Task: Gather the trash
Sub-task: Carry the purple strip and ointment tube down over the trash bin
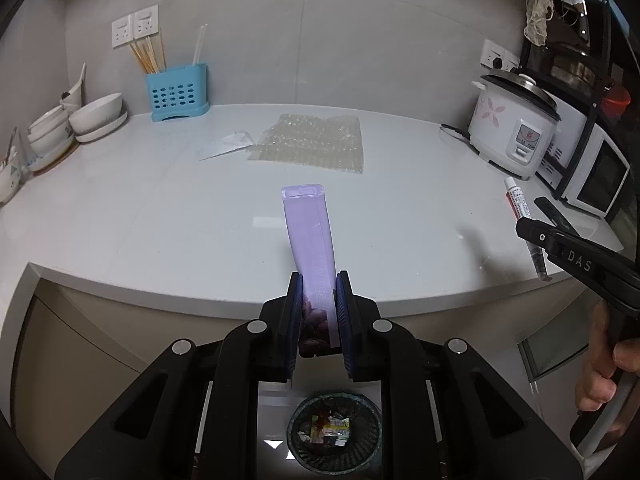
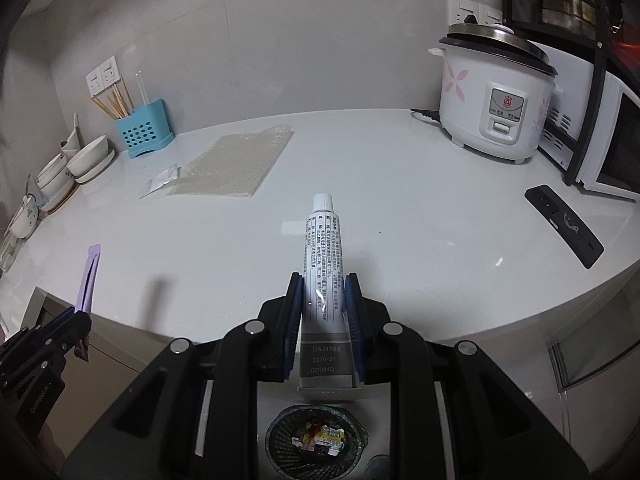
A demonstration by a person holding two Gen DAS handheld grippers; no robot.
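- The left gripper (image 1: pixel 319 280) is showing a black frame of angled link arms, with round silver pins sitting at the joints
- Its fingers (image 1: pixel 295 312) are wearing dark blue ribbed pads on their inner faces
- The right gripper (image 2: pixel 323 282) is showing the same black links, silver pins and blue pads
- Seen from the left wrist view, its black body is carrying white letters reading DAS
- A bare hand (image 1: pixel 600 364) is showing no sleeve
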